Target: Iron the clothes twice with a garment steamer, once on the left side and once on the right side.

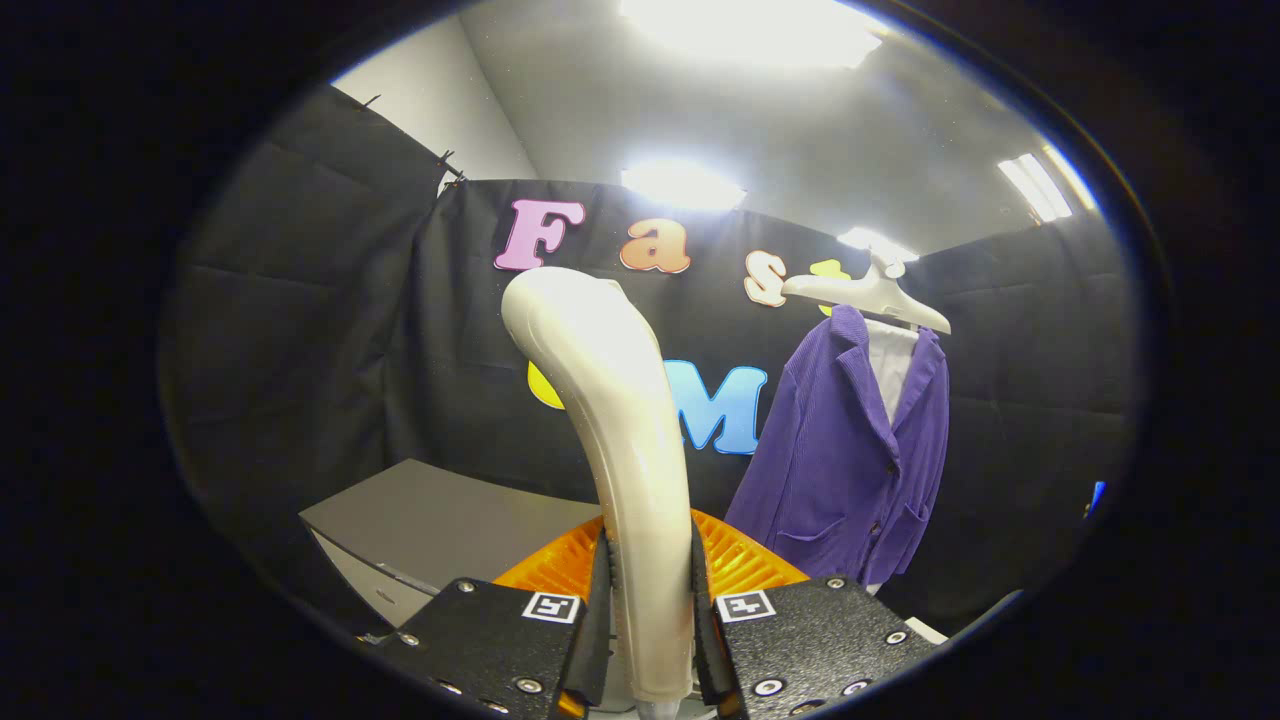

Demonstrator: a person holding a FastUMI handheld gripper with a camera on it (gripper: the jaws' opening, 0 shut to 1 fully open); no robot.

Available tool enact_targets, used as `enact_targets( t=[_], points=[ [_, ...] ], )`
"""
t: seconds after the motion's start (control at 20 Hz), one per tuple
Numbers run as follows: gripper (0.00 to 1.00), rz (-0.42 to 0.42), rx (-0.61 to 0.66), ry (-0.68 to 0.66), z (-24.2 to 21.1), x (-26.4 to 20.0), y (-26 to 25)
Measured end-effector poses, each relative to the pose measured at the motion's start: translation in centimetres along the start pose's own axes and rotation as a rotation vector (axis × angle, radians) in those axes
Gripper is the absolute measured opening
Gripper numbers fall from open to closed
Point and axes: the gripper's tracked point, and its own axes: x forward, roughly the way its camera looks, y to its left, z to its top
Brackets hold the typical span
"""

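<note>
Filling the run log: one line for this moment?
claw shut on steamer | steamer upright | purple jacket on hanger, beyond, untouched

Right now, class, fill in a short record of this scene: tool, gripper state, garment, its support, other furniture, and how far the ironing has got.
tool: white garment steamer, handle upright between the fingers
gripper: gripper shut on the steamer handle
garment: purple jacket over a white shirt, beyond the fingers, apart from the steamer
support: white hanger against the booth wall
furniture: grey cabinet behind the steamer, opposite the jacket
progress: steamer not yet at the jacket
</note>
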Motion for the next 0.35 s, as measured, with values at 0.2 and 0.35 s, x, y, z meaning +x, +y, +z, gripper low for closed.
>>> enact_targets(
  t=[0.2, 0.35],
  points=[
    [0.35, -0.011, 0.03, 0.005, -0.57, 0.37, -0.01],
    [0.35, 0.004, 0.086, -0.001, -0.82, 0.6, 0.16]
  ],
)
